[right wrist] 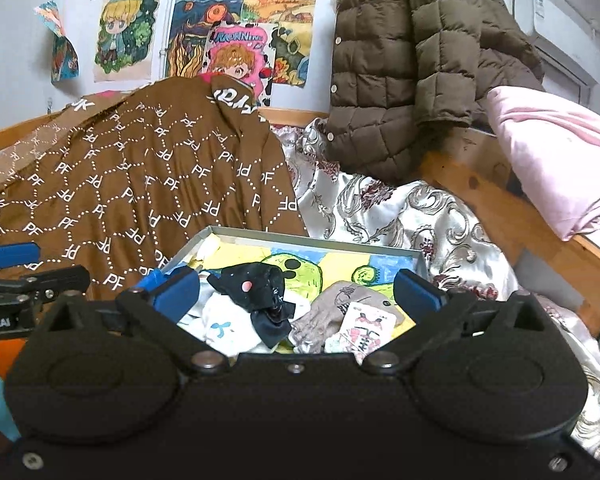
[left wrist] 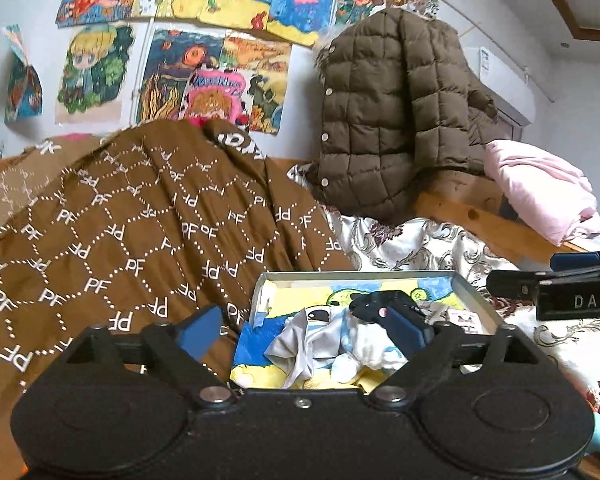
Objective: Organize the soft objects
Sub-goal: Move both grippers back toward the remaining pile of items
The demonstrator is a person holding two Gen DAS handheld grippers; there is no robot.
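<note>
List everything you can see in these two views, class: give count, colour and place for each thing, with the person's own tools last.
Tray: one, grey rim, colourful drawing inside, on the bed in front of both grippers.
Black cloth: one, in the tray on top of the pile.
White cloths: a few, in the tray, left part.
Beige cloth: one, in the tray, right part.
Brown blanket: one, white PF print, left of the tray.
Quilted jacket: one, olive brown, hanging behind.
Pink bedding: one, far right.
Drawings: many, multicoloured, on the wall.
Left gripper: open, empty.
Right gripper: open, empty.
</note>
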